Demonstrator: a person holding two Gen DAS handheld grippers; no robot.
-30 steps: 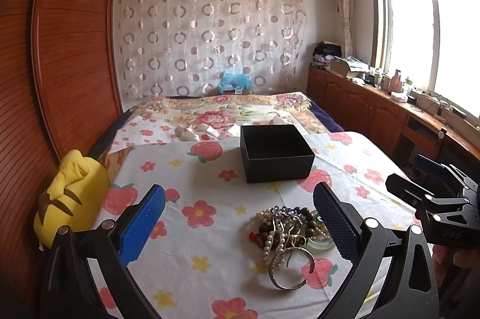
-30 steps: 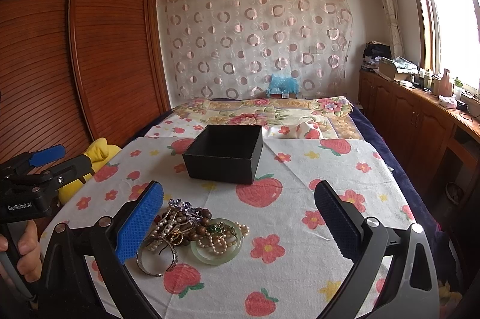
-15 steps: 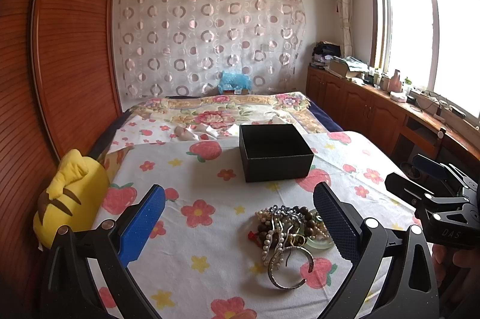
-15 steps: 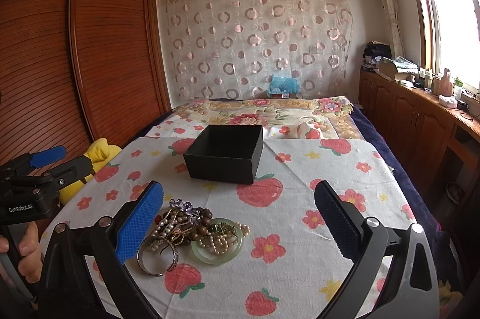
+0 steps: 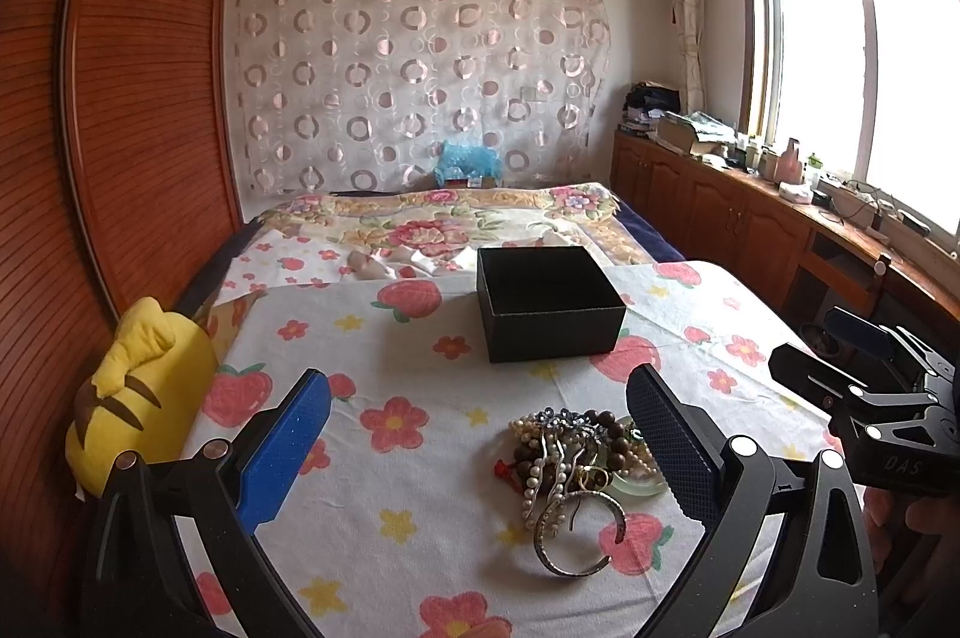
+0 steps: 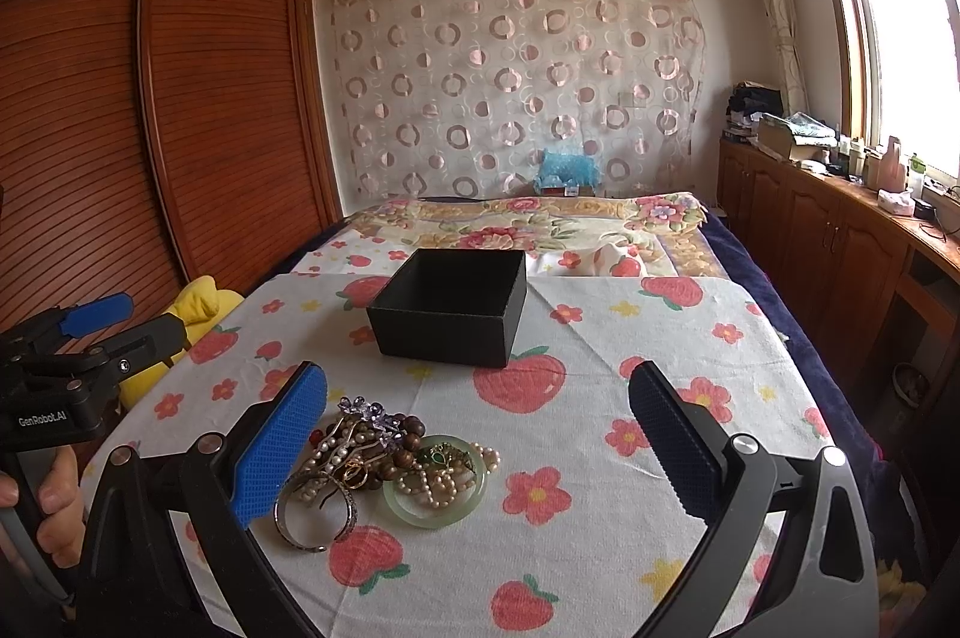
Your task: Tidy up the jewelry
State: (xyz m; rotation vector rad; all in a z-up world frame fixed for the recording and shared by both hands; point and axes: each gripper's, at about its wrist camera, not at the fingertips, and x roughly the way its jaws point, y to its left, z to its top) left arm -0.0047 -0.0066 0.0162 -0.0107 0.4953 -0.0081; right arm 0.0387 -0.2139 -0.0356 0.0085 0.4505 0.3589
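One black box [image 5: 549, 302] is seen on the flowered sheet [image 5: 420, 386], open at the top; nothing can be seen inside it from here; one heap of jewelry [image 5: 576, 464] is laid on the sheet at 6 o'clock from the box, well apart from it. In the heap one green ring [image 6: 433, 494] and one silver bangle [image 6: 315, 512] can be counted; the beads and pearls are too tangled to be counted. Two grippers are held over the sheet; the left gripper [image 5: 477, 443] is spread wide with nothing between its fingers, and the heap is seen at about 4 o'clock from its middle, beside the right-hand finger; the right gripper [image 6: 477, 443] is also spread wide and bare, and the heap is seen at about 8 o'clock from its middle, just beside the blue pad [image 6: 279, 443]. One yellow plush toy [image 5: 138, 398] is seen at 9 o'clock from the heap, at the sheet's edge.
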